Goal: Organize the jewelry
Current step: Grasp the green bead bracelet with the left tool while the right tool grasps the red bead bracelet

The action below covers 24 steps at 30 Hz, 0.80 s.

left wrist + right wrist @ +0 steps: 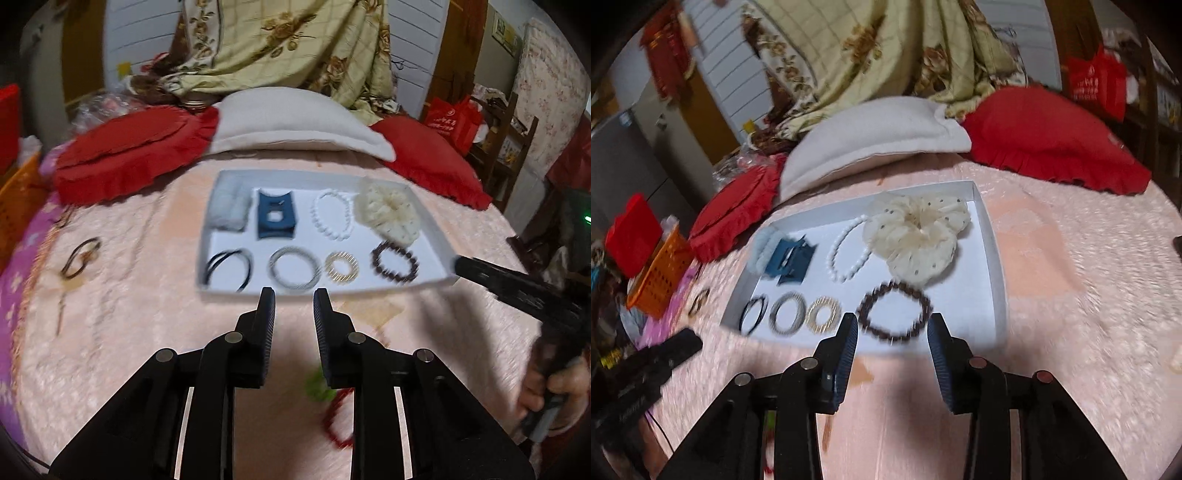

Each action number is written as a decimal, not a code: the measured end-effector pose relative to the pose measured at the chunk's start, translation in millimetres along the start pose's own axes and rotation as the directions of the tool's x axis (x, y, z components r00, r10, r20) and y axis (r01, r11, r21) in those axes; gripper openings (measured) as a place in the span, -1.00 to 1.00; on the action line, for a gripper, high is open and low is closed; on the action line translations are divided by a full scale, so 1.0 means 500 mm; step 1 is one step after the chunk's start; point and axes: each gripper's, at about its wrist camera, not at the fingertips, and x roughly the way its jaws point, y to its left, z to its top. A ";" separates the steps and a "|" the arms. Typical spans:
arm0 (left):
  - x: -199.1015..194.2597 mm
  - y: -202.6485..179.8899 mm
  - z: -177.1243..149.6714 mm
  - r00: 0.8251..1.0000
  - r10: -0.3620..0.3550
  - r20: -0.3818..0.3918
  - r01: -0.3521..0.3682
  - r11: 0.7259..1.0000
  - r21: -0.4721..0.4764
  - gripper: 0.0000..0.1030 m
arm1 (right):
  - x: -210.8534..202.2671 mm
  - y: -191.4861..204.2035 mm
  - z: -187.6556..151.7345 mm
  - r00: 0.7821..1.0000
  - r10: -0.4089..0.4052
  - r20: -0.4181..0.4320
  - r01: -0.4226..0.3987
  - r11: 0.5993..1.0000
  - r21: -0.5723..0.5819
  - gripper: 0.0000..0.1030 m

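Note:
A white tray (436, 229) lies on the pink bedspread and shows in the right wrist view too (993, 258). It holds a cream scrunchie (916, 236), a white bead bracelet (846, 254), a blue hair clip (790, 262), a dark bead bracelet (894, 314), a gold ring-shaped piece (823, 314), a silver bangle (786, 314) and black hair ties (753, 314). My left gripper (294, 299) is open and empty just before the tray's near edge. My right gripper (892, 325) is open and empty over the tray's near edge, by the dark bracelet. A red bead bracelet (336, 417) lies under the left gripper.
A brown hair tie (79, 256) and a thin pin lie on the bedspread at the left. Red pillows (125, 155) and a white pillow (295, 122) sit behind the tray. An orange basket (657, 280) stands at the bed's left side.

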 end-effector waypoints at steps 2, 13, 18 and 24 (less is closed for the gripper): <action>0.002 0.004 -0.027 1.000 0.015 0.008 -0.015 1.000 0.013 -0.60 | -0.012 0.016 -0.041 1.000 0.002 -0.007 -0.002 1.000 -0.030 -0.27; 0.021 0.071 -0.075 1.000 0.016 -0.008 -0.016 0.999 -0.038 -0.60 | -0.025 0.093 -0.179 0.996 -0.018 -0.086 0.013 0.998 -0.057 -0.27; 0.047 0.128 -0.076 0.997 -0.006 -0.079 -0.003 0.994 -0.113 -0.60 | -0.024 0.135 -0.182 0.996 -0.026 -0.083 0.018 0.995 -0.102 -0.27; 0.055 0.116 -0.073 0.994 -0.069 -0.084 0.061 0.994 -0.094 -0.60 | 0.021 0.189 -0.191 0.993 -0.046 -0.110 0.025 0.983 -0.184 -0.27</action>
